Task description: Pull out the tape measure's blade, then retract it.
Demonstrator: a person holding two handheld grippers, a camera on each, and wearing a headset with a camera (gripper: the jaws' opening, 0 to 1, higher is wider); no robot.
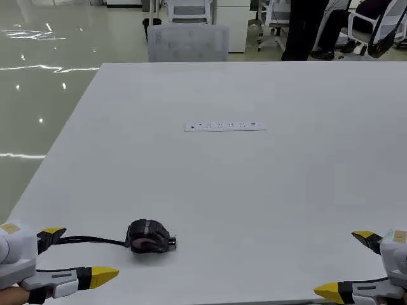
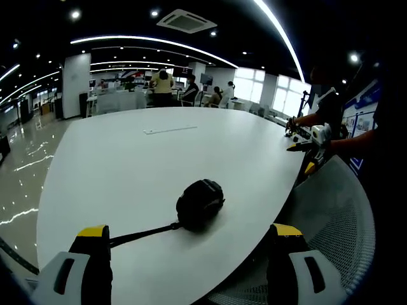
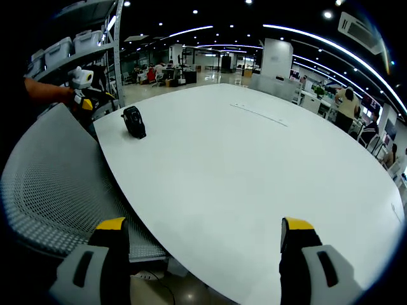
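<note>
Lying near the worktop's (image 1: pixel 254 178) near edge, toward its near-left corner, the tape measure (image 1: pixel 150 236) is a compact black case with rounded shoulders. The head view shows a duller, brownish round face on its side and a small dark tab projecting from its right end. A thin black strap (image 1: pixel 89 240) runs from the case's left end along the white surface toward the near-left corner. The left hand-held gripper (image 1: pixel 88 253) sits at that corner with its yellow-tipped jaws spread wide and holding nothing. The strap's free end reaches the tip of one jaw, though whether it touches cannot be told. In the left gripper view the tape measure (image 2: pixel 200 203) stands just ahead of the released left hand-held gripper (image 2: pixel 191 232), with the strap (image 2: pixel 143 234) slanting down to the left-hand jaw. The right hand-held gripper (image 1: pixel 337 264) hangs at the near-right corner, well apart from the case, its jaws likewise parted and empty. Its own view shows the right hand-held gripper (image 3: pixel 203 223) spread above the worktop's edge, with the tape measure (image 3: pixel 134 121) small and dark by the edge at the far left. A flat white socket strip (image 1: pixel 224 126) lies mid-worktop, and a grey chair (image 1: pixel 188 42) stands at the far edge.
</note>
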